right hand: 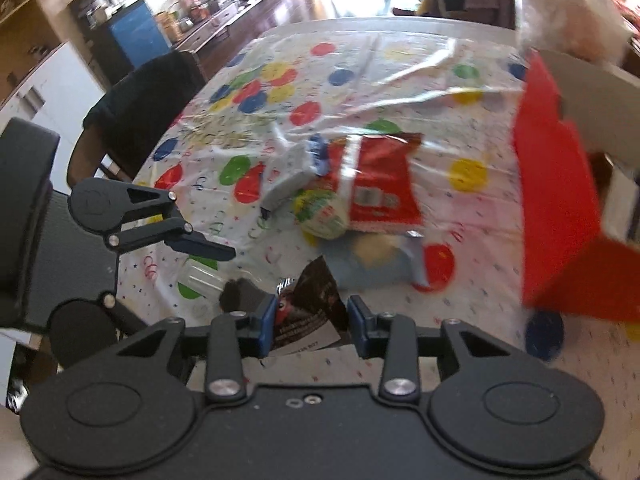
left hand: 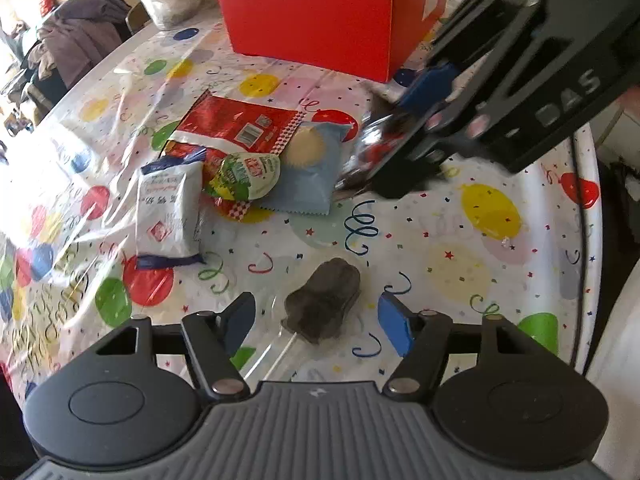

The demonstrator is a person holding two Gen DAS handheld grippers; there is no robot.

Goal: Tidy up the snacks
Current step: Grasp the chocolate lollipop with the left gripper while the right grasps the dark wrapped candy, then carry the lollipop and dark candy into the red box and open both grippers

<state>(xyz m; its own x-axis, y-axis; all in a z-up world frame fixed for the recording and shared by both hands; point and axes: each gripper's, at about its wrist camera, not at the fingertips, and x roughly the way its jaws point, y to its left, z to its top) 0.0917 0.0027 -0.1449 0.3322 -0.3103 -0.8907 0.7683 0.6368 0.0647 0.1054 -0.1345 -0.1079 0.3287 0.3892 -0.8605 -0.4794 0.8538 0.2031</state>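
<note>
**Right claw had a packet; left claw straddled the lolly, not yet gripping**

Your right gripper (right hand: 311, 326) was pinched on a dark packet (right hand: 310, 312), corner sticking up between the blue pads, lifted off the table (left hand: 480, 248). Thin film, light, floppy. It crumples and can slide out, so you wanted the grip on the sealed edge, not the puffed middle. The contents looked like small loose pieces, though blur kept me from being sure.

Your left gripper (left hand: 316, 318) sat half open, a finger on each side of the chocolate lolly (left hand: 324, 300) lying on the cloth. Pads looked clear of it, so nothing was held. The lolly looked stiff but brittle, in slick clear wrap, with a thin stick (left hand: 286, 346) pointing toward the camera. I'd have closed lightly across the chocolate body or taken the stick; a hard squeeze risked a crack.

The remaining snacks lay in a pile mid-table: white pouch (left hand: 168, 212), red bag (left hand: 236, 124), green lidded cup (left hand: 248, 174), blue sachet (left hand: 310, 168). The red box (left hand: 312, 20) stood behind them, probably the drop target.

View differences:
- The left wrist view showed the lolly whole and the box's front wall. Your right gripper was only a blurred shape there, the packet barely readable.
- The right wrist view showed the packet between the pads, the box's open top from the side, and your left gripper from outside. The lolly was mostly hidden behind the packet.
</note>
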